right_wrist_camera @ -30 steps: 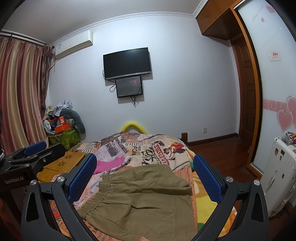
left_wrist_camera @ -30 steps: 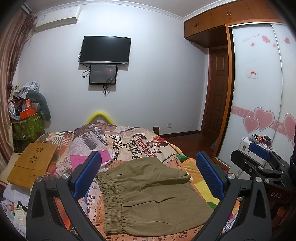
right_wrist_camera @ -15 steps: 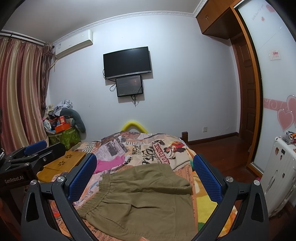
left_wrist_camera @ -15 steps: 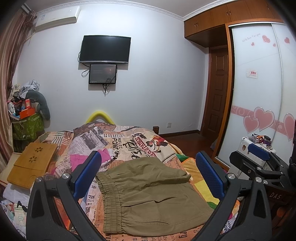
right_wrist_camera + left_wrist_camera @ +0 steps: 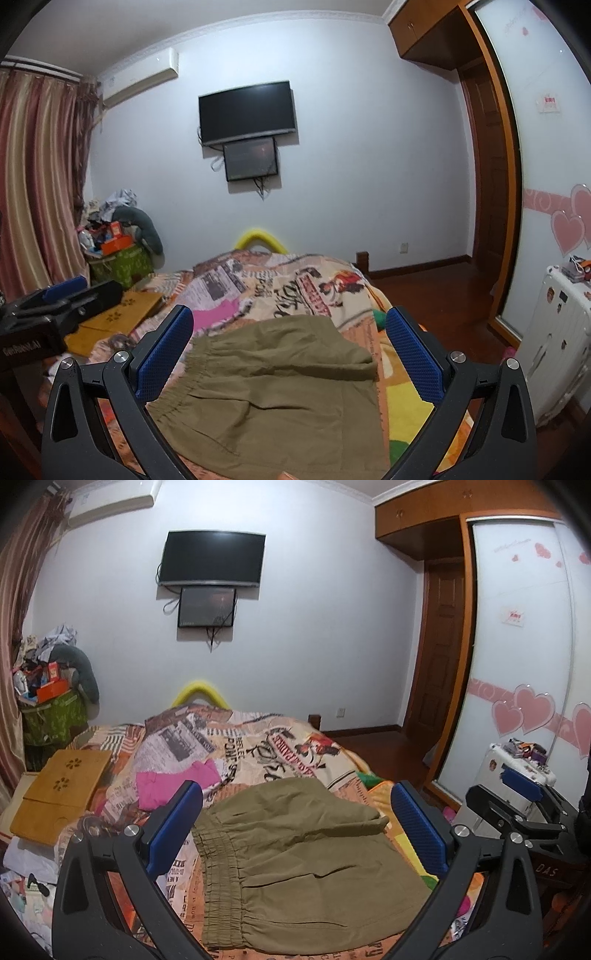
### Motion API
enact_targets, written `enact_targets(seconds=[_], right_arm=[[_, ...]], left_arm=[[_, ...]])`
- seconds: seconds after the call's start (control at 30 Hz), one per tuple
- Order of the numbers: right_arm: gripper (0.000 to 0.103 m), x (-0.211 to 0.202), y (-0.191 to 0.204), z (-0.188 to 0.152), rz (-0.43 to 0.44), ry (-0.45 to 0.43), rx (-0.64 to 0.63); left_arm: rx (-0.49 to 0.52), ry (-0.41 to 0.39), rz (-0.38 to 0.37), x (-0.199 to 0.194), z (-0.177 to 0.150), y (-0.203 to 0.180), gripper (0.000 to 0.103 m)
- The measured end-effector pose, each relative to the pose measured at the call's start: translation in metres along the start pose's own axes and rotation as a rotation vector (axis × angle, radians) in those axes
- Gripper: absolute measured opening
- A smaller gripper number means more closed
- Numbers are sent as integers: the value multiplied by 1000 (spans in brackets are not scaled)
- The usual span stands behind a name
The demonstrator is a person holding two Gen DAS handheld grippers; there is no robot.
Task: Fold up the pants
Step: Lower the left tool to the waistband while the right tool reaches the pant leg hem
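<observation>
1. Clearly, the left gripper [image 5: 295, 829] hangs above the near end of the bed with its jaws wide apart and nothing between them; its blue pads [image 5: 173, 827] frame the garment without touching it
2. Just below lie the khaki pants [image 5: 295, 864], on the patterned bedspread [image 5: 266, 749] at the near part of the bed, with a pink garment [image 5: 173, 781] beside them on the far left and a wooden lap tray [image 5: 62, 794] further left, well apart
3. By the look of it, the pants are already doubled once: one layer lies over the other, with a cloth edge running across the far part. I judge the step in hand to be the reach for the next fold
4. For that fold, a good grasp would take the right-hand hem through both layers, one gripper near and one far, lift only enough to clear the cloth, and carry it towards the waistband so the edges meet square
5. As for orientation, the elastic waistband [image 5: 221, 871] is the left edge and runs near to far; the legs point right, so the long axis runs left to right across the bed
6. Furthest right, the right gripper [image 5: 288, 354] also hovers over the pants with its jaws spread and empty
</observation>
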State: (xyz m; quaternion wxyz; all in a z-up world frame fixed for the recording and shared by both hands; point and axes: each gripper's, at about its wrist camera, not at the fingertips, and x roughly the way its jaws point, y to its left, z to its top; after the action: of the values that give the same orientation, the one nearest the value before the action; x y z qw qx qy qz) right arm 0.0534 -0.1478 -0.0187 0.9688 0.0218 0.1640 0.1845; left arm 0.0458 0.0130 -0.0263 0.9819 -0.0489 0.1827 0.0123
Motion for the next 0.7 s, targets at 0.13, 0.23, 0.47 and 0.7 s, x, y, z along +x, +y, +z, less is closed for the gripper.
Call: enact_targets(seconds=[0.13, 0.23, 0.47, 0.7], right_arm=[[103, 24, -15, -15, -38, 79, 4], [103, 40, -29, -23, -72, 138, 11], [103, 90, -71, -53, -150, 325, 9], [101, 127, -106, -75, -139, 468, 88]], left_arm=[[8, 65, 32, 30, -7, 7, 103], [7, 128, 65, 59, -16, 18, 103], [-17, 307, 134, 126, -47, 55, 103], [-28, 457, 168, 180, -72, 91, 103]])
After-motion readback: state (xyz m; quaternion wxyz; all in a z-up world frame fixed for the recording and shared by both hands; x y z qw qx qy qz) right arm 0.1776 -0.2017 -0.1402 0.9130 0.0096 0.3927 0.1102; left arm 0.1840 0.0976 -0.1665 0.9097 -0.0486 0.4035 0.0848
